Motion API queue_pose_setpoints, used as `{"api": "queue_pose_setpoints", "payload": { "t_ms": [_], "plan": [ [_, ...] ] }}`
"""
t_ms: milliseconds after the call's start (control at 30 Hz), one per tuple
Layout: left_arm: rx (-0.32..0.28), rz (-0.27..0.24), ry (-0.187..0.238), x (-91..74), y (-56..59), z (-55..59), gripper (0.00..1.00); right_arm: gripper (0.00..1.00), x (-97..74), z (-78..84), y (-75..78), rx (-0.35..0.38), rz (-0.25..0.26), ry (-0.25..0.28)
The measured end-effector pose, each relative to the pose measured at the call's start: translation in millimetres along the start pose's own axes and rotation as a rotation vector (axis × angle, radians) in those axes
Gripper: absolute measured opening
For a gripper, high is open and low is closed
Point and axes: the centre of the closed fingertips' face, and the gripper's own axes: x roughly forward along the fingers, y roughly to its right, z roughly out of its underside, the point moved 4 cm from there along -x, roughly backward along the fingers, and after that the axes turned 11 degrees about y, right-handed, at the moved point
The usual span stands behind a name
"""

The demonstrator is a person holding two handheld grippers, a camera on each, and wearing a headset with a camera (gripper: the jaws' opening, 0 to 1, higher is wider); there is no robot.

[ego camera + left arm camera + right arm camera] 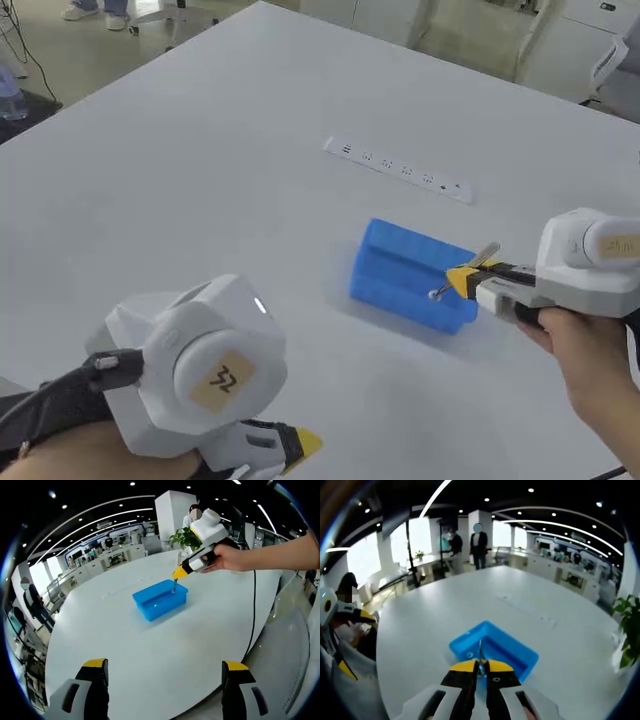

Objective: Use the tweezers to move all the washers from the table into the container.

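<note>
Above the blue container [400,275], the right gripper [468,281] was clamped on the tweezers [487,252], tips pointing down into it. Whether they held a washer was too small to tell. The left gripper [165,666] hung idle, jaws apart. Risk: a slackened clamp could tilt the tweezers and drop a washer onto the surface [200,150].
</note>
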Motion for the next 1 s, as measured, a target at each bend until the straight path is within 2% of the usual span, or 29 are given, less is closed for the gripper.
{"api": "queue_pose_setpoints", "payload": {
  "t_ms": [533, 667, 833, 1000],
  "plan": [
    [-0.020, 0.011, -0.004, 2.1, 0.7, 2.1, 0.97, 0.03, 19.1, 5.9, 20.9, 0.002, 0.049, -0.024],
    [-0.032, 0.015, 0.000, 1.7, 1.3, 2.9, 0.98, 0.03, 26.3, 14.2, 24.4, 0.006, 0.055, -0.047],
    [-0.040, 0.016, 0.008, 0.9, 0.6, 2.9, 0.99, 0.03, 33.4, 27.2, 28.9, 0.060, 0.065, -0.058],
    [-0.037, 0.013, 0.007, 0.6, -1.1, 2.4, 0.98, 0.03, 39.3, 37.6, 30.6, 0.044, 0.066, -0.096]
  ]
}}
